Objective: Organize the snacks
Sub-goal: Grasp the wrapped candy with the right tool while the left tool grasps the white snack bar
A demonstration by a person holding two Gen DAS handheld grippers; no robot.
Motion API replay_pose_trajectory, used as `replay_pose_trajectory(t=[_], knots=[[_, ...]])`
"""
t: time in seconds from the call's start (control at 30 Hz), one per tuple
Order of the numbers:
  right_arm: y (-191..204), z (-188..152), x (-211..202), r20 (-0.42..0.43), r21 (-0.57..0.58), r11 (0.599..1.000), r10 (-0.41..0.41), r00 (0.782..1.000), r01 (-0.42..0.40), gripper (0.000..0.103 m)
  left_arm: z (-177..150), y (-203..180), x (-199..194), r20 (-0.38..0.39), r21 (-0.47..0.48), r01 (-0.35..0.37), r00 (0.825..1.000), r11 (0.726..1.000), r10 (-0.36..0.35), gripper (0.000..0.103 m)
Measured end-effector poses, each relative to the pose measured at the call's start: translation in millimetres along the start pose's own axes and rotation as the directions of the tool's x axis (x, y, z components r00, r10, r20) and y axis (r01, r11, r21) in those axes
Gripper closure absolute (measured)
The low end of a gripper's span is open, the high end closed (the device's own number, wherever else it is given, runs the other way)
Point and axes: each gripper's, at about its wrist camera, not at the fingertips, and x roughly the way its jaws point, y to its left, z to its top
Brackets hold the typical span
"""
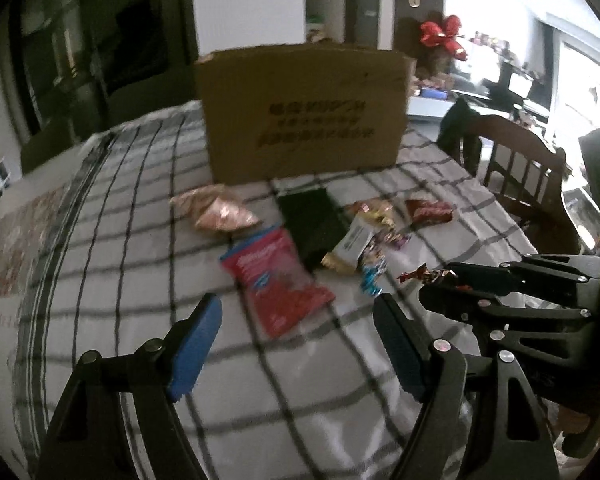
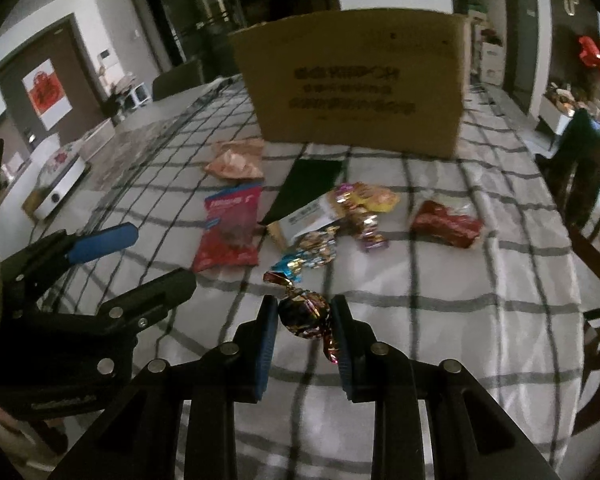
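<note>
Right hand-held gripper (image 2: 304, 320) pinches a foil-wrapped candy (image 2: 305, 315) above the desk (image 2: 480, 320), cardboard box (image 2: 356, 80) straight ahead past the remaining snack pile (image 2: 324, 216), while left hand-held gripper (image 1: 298, 340) hangs wide and empty, red snack bag (image 1: 278, 280) just ahead.

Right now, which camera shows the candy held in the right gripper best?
The right wrist view: the candy sits large and centred between the right gripper's pads. The left wrist view shows only its twisted wrapper end, small and side-on.
</note>
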Motion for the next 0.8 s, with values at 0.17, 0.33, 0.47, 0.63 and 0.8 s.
replay_pose_trajectory(t=[0.17,0.33,0.47,0.63,0.8], knots=[[-15.3,3.2,-5.7,0.028,0.046,0.998,-0.045,0.999,0.043,0.075,14.4,-8.7,11.9,0.016,0.041,0.059,0.998,0.997,-0.059,0.029],[-29.3,8.0,-7.4,0.042,0.098,0.993,-0.064,0.997,0.06,0.075,26.7,-17.7,31.3,-0.004,0.06,0.118,0.993,0.991,-0.118,0.033],[-37.7,13.6,-8.1,0.055,0.118,0.989,-0.094,0.994,0.086,0.075,34.8,-23.8,48.7,-0.028,0.073,0.141,0.99,0.987,-0.139,0.036],[-46.9,20.7,-8.0,0.074,0.145,0.984,-0.113,0.991,0.101,0.075,40.3,-27.7,64.8,-0.06,0.077,0.166,0.985,0.983,-0.161,0.04],[-54.0,24.4,-1.8,0.069,0.163,0.98,-0.124,0.99,0.111,0.075,44.1,-27.9,78.8,-0.091,0.059,0.186,0.979,0.981,-0.181,0.052]])
